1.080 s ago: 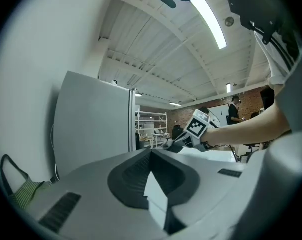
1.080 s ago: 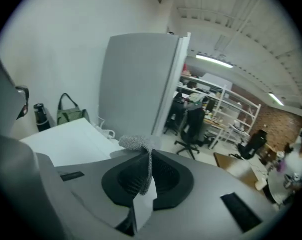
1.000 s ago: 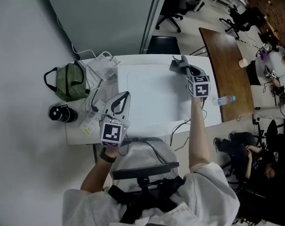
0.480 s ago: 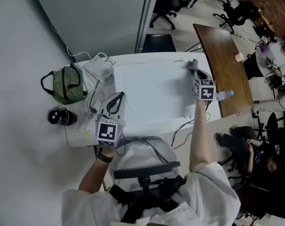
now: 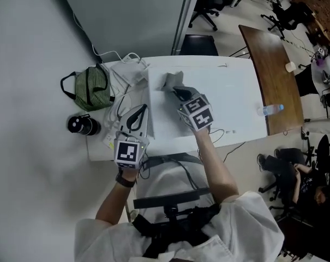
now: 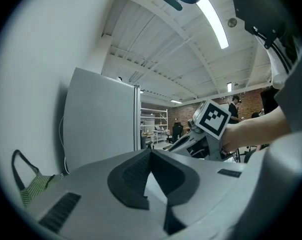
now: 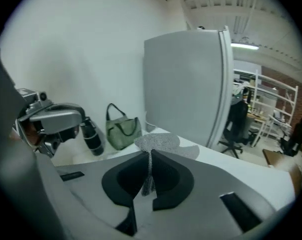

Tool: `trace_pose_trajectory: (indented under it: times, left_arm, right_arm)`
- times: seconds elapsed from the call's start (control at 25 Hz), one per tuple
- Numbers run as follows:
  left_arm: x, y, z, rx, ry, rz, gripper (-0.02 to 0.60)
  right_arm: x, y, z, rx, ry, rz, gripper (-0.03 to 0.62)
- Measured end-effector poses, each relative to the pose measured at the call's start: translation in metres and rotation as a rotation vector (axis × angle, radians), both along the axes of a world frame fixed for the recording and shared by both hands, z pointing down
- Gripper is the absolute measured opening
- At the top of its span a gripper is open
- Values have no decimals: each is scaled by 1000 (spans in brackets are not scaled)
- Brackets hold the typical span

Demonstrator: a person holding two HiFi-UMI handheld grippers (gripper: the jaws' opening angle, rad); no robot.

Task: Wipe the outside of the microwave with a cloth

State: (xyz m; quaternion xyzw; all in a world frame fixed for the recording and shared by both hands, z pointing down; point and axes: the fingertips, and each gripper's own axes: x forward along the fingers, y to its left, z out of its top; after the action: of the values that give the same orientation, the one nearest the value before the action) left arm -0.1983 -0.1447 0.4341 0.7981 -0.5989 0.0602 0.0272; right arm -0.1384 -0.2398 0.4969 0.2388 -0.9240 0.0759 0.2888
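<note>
From the head view I look straight down on the white microwave [image 5: 230, 91], whose flat top fills the middle. A grey cloth [image 5: 172, 81] lies bunched on the left part of that top, and my right gripper [image 5: 178, 91] is shut on it. In the right gripper view the cloth [image 7: 158, 143] is pinched between the closed jaws and fans out beyond them. My left gripper [image 5: 137, 113] hovers at the microwave's left front side, jaws shut with nothing between them. In the left gripper view its tips meet, and the right gripper [image 6: 203, 134] shows beyond.
A green striped bag [image 5: 91, 89] and a black flask [image 5: 83, 125] sit left of the microwave, with white cables [image 5: 129, 64] behind. A grey partition [image 7: 185, 84] stands at the back. A water bottle [image 5: 271, 109] and a brown table [image 5: 271, 53] lie to the right.
My right gripper has dragged the cloth from the top's far right corner across to its left part. The left gripper has stayed where it was.
</note>
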Motion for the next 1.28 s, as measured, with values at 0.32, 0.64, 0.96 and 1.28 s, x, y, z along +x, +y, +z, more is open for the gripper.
trace_pose_trajectory:
  times: [0.32,0.64,0.96,1.28]
  left_arm:
    - [-31,29,15,-40,32,-43,28]
    - [5,30,9,-32,8,-54,28]
    - [108,7,-6,-51,48,-70,28]
    - [154,4,0,-77,76,-31,28]
  right_arm:
    - [-84,66,-1,-58,-92,-146,20]
    - [83,-27,13,62,21,168,20]
    - [360,-74,9,120,98,564,20]
    - [439,-70,-1,163,101,691,20]
